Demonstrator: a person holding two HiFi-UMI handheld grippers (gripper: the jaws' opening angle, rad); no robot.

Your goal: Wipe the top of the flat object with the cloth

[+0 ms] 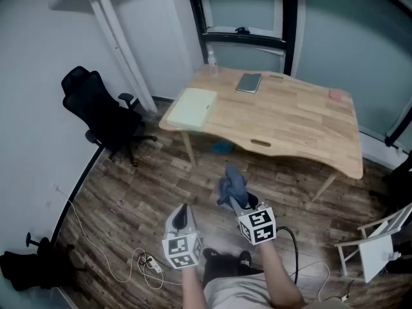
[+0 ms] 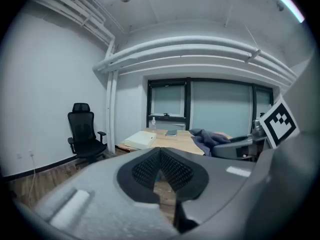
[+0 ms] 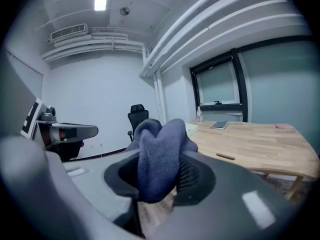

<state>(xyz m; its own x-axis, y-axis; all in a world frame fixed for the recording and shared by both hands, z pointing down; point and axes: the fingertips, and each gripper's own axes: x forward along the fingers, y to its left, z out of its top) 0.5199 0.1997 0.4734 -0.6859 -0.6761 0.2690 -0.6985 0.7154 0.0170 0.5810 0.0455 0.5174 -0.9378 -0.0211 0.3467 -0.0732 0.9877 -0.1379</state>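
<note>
- Two jaws of my right gripper (image 3: pixel 162 176) are pinching the blue-grey cloth (image 3: pixel 157 151).
- My left gripper (image 2: pixel 160 166) is sitting closed, empty.
- The cream flat pad (image 1: pixel 192 107) is lying on the wooden table's (image 1: pixel 290 124) corner.

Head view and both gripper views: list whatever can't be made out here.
- Dark flat object on the table: too small in every view to tell what it is or whether its top is dirty.
- Pink thing at the table's far right corner: too small to identify.
- Blue thing on the floor: partly hidden by the table's edge, head view.
- Right gripper: the cloth it grips covers its pads, right gripper view.
</note>
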